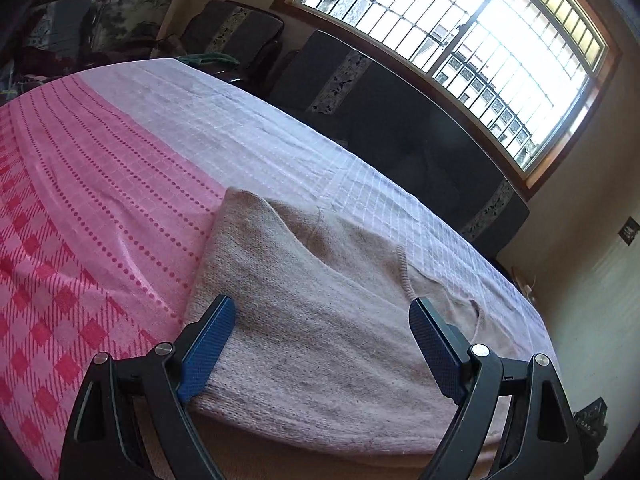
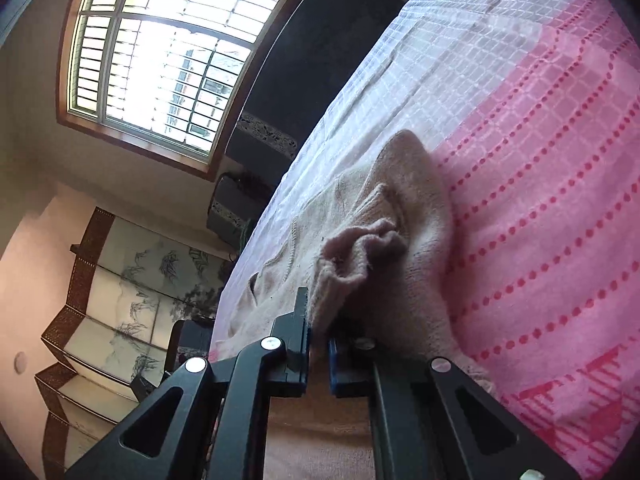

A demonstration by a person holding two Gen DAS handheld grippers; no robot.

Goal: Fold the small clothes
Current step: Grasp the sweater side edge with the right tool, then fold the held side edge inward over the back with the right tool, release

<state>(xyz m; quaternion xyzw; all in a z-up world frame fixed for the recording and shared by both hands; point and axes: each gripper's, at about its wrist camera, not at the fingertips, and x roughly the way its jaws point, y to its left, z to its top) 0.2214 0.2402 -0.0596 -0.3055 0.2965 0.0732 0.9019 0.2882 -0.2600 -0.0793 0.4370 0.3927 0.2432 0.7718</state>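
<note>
Sweater [image 1: 320, 320] hem bunches in pinching right claw [image 2: 318, 320]; left claw [image 1: 322, 320] gapes.

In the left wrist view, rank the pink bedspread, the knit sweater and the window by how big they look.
1. Pink bedspread, largest.
2 and 3. Knit sweater and window look about alike; the sweater lies much nearer the camera, so their order is unsure.
</note>
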